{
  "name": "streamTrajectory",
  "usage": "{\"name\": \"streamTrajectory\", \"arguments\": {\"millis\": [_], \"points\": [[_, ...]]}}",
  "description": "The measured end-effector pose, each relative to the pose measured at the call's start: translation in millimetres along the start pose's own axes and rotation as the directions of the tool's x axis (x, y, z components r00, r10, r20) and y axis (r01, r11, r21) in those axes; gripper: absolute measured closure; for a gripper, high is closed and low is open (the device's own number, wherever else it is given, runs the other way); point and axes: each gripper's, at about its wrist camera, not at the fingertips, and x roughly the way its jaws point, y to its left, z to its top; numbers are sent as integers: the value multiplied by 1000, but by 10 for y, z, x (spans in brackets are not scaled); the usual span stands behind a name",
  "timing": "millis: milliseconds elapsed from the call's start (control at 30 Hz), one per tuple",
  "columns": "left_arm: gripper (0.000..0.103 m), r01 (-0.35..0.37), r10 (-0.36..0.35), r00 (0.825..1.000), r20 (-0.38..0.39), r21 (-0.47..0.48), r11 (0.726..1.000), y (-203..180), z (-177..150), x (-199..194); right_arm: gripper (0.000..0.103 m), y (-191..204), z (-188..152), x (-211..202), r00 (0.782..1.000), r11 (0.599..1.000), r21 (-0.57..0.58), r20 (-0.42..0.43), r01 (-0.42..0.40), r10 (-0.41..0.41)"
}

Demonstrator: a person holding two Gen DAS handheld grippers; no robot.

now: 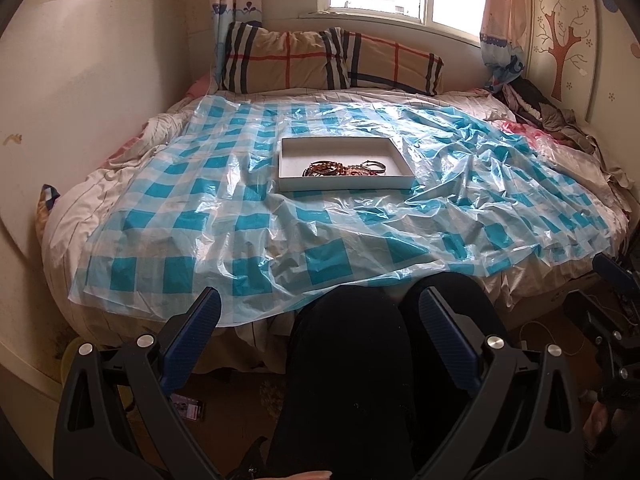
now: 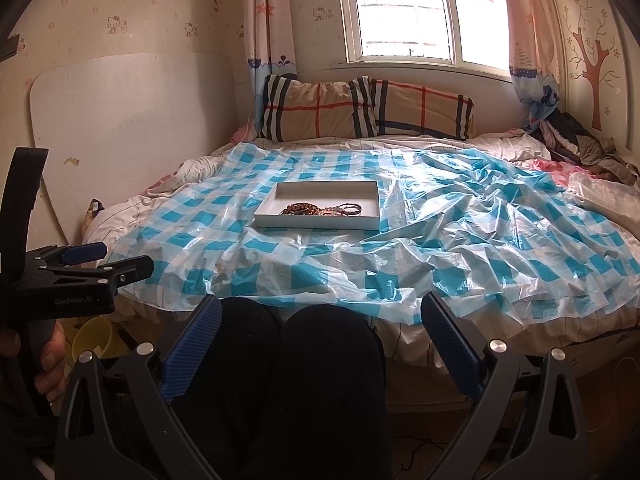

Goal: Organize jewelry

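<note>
White shallow cardboard tray [image 1: 402, 162] keeps beaded bracelets and metal rings [image 1: 344, 168] together at 12 o'clock; left gripper [image 1: 320, 322] and right gripper [image 2: 320, 320] wait wide, empty.

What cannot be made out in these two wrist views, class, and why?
- Jewelry in the white tray: too small and tangled in both views to count pieces.
- Right gripper, left wrist view: cut off by the frame edge.
- Floor under the bed: hidden by the person's knees.
</note>
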Motion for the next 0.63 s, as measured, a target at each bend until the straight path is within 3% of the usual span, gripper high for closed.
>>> {"name": "streamTrajectory", "arguments": {"millis": [133,233,467,633], "points": [[8,79,-78,997,18,-94,992,204,-30,-48,7,-67,15,55,999,1000,10,-29,19,-19],[8,40,-38,998,43,-62,997,109,25,-87,7,-127,33,146,998,999,21,-59,33,-31],[8,50,-52,994,-100,-28,998,-90,119,191,7,-212,18,207,995,999,18,-94,48,-46],[8,41,-45,990,-131,-34,999,-230,161,367,7,-195,26,288,991,997,21,-118,68,-65]]}}
